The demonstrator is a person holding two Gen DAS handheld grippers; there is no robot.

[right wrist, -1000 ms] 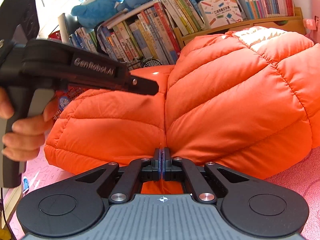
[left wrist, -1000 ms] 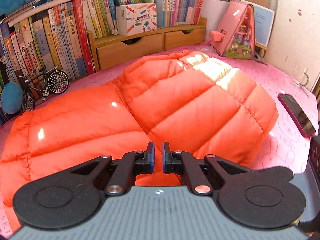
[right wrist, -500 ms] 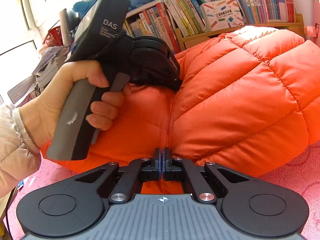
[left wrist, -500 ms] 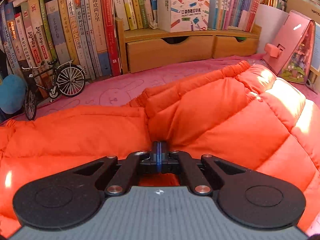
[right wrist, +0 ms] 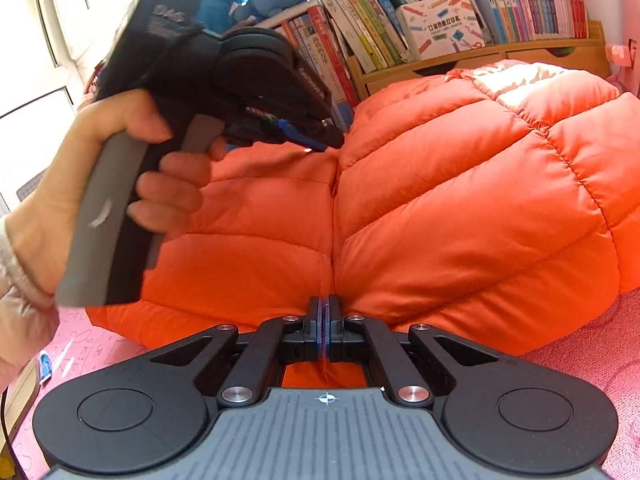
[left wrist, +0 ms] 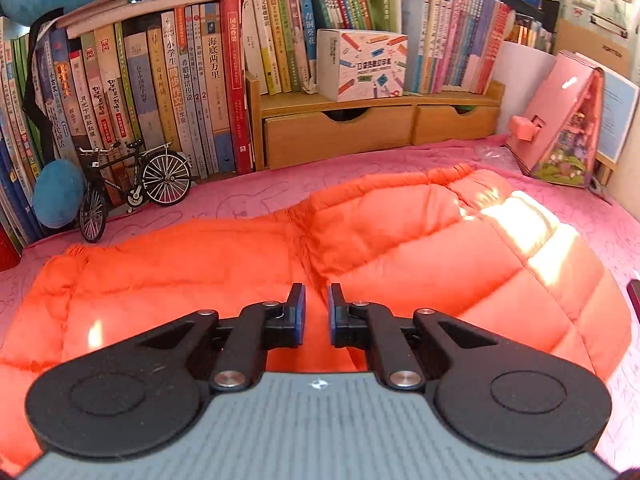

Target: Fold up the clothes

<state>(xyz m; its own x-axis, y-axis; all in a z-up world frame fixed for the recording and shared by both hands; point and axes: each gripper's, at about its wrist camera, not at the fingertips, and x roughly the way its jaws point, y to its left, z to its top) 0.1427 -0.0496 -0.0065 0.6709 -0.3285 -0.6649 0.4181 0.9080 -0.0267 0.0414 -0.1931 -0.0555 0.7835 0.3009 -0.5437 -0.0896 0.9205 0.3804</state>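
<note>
An orange puffer jacket (left wrist: 400,248) lies folded on the pink cloth. My left gripper (left wrist: 317,304) hovers just above its middle crease. Its jaws are opening, and the gap between the blue pads holds no fabric. In the right wrist view a hand holds that left gripper (right wrist: 328,138) over the far end of the crease in the jacket (right wrist: 460,200). My right gripper (right wrist: 325,320) is shut on the jacket's near edge at the crease, with orange fabric pinched between its pads.
Rows of books (left wrist: 160,92) and wooden drawers (left wrist: 340,136) line the back. A model bicycle (left wrist: 132,184) stands at the left and a pink toy house (left wrist: 560,128) at the right. Bare pink cloth (left wrist: 240,192) lies between jacket and shelf.
The left gripper was shut on the jacket half a second ago; now its jaws have parted and it has pulled back off the fabric. The right gripper keeps its grip and has not moved.
</note>
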